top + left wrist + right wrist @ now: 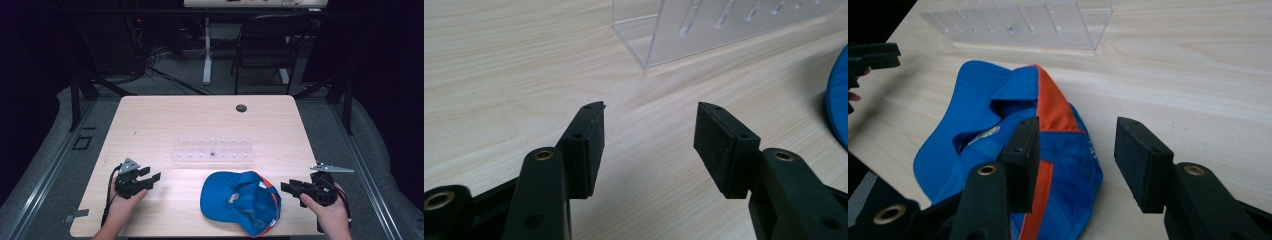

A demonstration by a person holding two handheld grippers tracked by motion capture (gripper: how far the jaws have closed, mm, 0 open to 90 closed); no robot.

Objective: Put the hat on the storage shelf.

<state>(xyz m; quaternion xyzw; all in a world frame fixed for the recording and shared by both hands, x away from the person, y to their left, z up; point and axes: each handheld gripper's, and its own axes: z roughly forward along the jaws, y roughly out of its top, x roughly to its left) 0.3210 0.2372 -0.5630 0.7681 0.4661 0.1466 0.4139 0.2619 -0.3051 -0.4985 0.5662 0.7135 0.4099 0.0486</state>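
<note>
One blue cap [240, 201], orange panel, crumpled, both grippers' fingers spread wide, empty

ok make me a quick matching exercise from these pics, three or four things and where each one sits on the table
Things:
1. cap
2. clear rack
3. left gripper
4. dark round hole

Places:
A. far edge of the table, past the rack
B. near left, jaws apart over bare wood
C. near edge, between the two grippers
D. middle of the table, beyond the cap

Pairs: 1-C, 2-D, 3-B, 4-A
</note>
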